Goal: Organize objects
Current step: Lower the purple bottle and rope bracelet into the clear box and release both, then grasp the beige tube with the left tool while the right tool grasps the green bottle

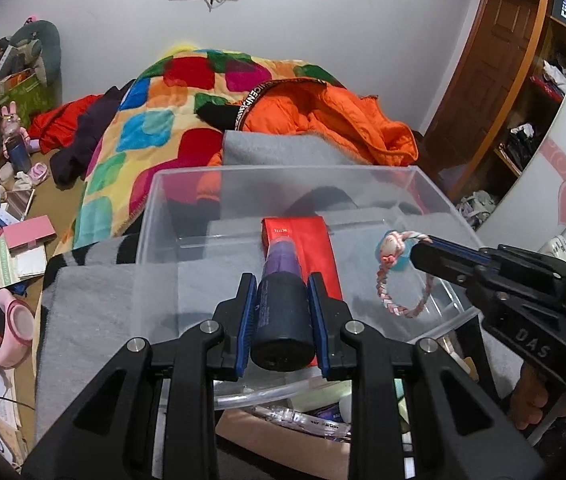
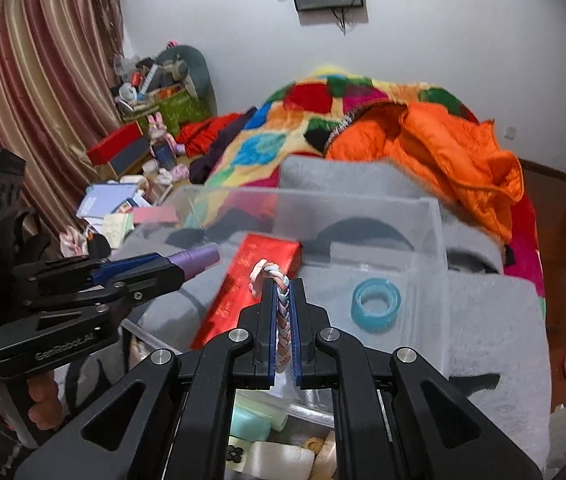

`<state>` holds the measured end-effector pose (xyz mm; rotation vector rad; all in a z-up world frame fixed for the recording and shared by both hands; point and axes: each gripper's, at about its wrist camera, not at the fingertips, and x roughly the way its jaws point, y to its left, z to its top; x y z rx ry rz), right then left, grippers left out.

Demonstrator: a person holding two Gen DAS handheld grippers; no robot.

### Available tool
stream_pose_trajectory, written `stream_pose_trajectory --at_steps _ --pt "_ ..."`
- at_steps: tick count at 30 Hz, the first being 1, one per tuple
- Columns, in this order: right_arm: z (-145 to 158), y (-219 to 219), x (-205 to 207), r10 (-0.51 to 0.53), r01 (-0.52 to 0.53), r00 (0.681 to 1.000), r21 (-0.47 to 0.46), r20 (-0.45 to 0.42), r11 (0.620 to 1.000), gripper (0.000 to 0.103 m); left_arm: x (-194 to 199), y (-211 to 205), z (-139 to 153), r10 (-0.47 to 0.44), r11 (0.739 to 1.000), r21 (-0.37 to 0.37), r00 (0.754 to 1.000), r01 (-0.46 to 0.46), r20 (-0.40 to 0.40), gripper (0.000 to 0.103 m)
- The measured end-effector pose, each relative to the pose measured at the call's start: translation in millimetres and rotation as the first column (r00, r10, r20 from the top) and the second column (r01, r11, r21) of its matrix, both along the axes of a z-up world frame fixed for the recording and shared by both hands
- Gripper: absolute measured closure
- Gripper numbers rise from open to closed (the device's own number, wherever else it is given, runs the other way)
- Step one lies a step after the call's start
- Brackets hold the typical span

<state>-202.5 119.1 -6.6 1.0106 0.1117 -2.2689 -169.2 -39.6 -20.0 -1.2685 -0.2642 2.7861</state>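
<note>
Bedroom: cluttered; a bed (image 1: 131, 292) under a grey blanket carries the clear plastic bin (image 1: 155, 208), with a patchwork quilt (image 1: 151, 120) and an orange jacket (image 1: 335, 116) heaped behind it.
Left tool (image 1: 282, 312): closed on a dark cylindrical bottle with a purple cap (image 1: 281, 308); you hold it lengthwise along the fingers, cap forward, over the bin's near edge.
Right tool (image 2: 282, 320): closed almost fully on a braided pink-and-white band (image 2: 282, 320), pinched flat between the pads so the loop hangs free.
Reason for hold: both items appear poised over the open bin for dropping in; that is a judgement.
Bin contents: a red box (image 2: 243, 292) lies diagonally on the floor, just beside a blue tape roll (image 2: 377, 304).
Left view only: shows the band's full loop (image 1: 403, 276) and a small charm at its tip; the tape roll is mostly hidden behind it.
Right view only: shows the tape roll whole, plus the bottle's cap (image 2: 199, 258) jutting from your left tool (image 2: 175, 270).
Below the bin: a second container of small items (image 2: 267, 440); contents too unclear to name.
</note>
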Motion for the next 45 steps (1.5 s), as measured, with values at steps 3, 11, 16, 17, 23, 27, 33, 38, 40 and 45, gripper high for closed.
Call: stream_pose_trajectory --at_steps 3,11,16,17,23,27,33,38,40,45 --pt "-7 0 0 -0.014 0.014 1.000 0.031 -0.001 0.999 0.098 -2 1 -4 -0.005 1.000 0.004 1.000 0.005 0.013 0.078" --pt "-10 5 5 -0.028 0.029 1.000 0.082 -0.007 0.996 0.093 9 4 2 -0.013 1.000 -0.005 1.000 0.013 0.004 0.072" --pt "-5 11 14 -0.030 0.032 0.999 0.088 -0.021 0.996 0.069 24 11 13 -0.016 0.999 -0.032 0.999 0.015 -0.028 0.053" --pt "-2 14 18 -0.036 0.039 0.999 0.090 -0.036 0.995 0.066 30 13 17 -0.015 0.999 -0.039 0.999 0.013 -0.040 0.050" --pt "11 28 34 -0.045 0.050 0.997 0.074 -0.070 0.996 0.052 53 21 24 -0.010 0.998 -0.058 0.998 0.007 -0.064 0.030" --pt "18 41 48 -0.061 0.067 0.993 0.066 -0.098 0.996 0.048 69 28 19 -0.003 0.996 -0.090 0.998 -0.002 -0.061 0.020" --pt "20 58 71 -0.075 0.082 0.991 0.061 -0.108 0.995 0.037 84 37 -4 0.003 0.999 -0.053 1.000 -0.003 0.002 0.016" --pt "8 68 85 -0.088 0.091 0.994 0.054 -0.064 0.994 0.034 94 51 -22 0.011 0.998 -0.067 0.999 -0.009 0.036 0.016" --pt "3 71 91 -0.091 0.092 0.995 0.042 -0.038 0.995 0.034 98 54 -28 0.029 0.996 -0.091 0.999 -0.025 0.046 0.015" --pt "-9 71 107 -0.081 0.081 0.997 0.009 0.016 0.997 0.034 108 51 -43 0.043 0.996 -0.078 0.996 -0.037 0.076 0.015"
